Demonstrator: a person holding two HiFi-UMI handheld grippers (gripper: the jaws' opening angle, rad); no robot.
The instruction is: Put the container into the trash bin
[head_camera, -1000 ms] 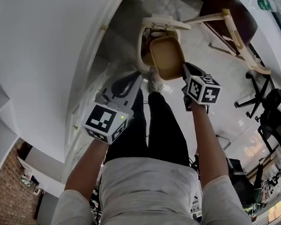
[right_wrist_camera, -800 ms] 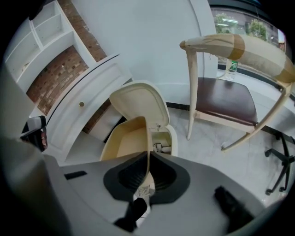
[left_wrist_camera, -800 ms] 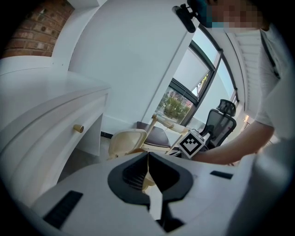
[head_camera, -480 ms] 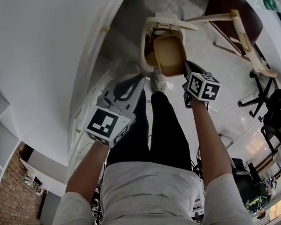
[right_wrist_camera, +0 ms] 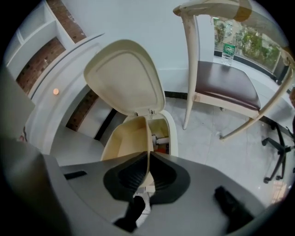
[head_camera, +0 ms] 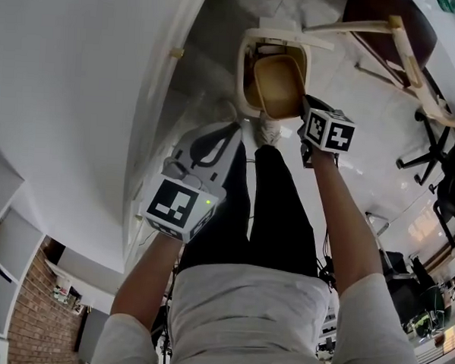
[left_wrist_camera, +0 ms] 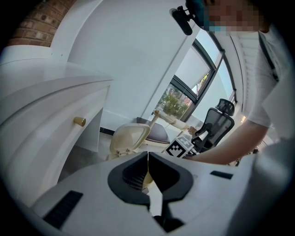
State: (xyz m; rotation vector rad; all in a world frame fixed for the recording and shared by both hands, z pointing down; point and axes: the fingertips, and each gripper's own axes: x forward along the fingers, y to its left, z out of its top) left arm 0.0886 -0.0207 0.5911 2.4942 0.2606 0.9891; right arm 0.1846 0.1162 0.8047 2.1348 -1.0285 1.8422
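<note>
No legible text is showing; the green label on the bottle is possibly carrying print, too small to read.

The container is covering most of the mouth of the bin, hiding its contents; something red inside is showing too small to identify. The chair is running off the top edge.

Pale floor bears trash bin; chair beside
</note>
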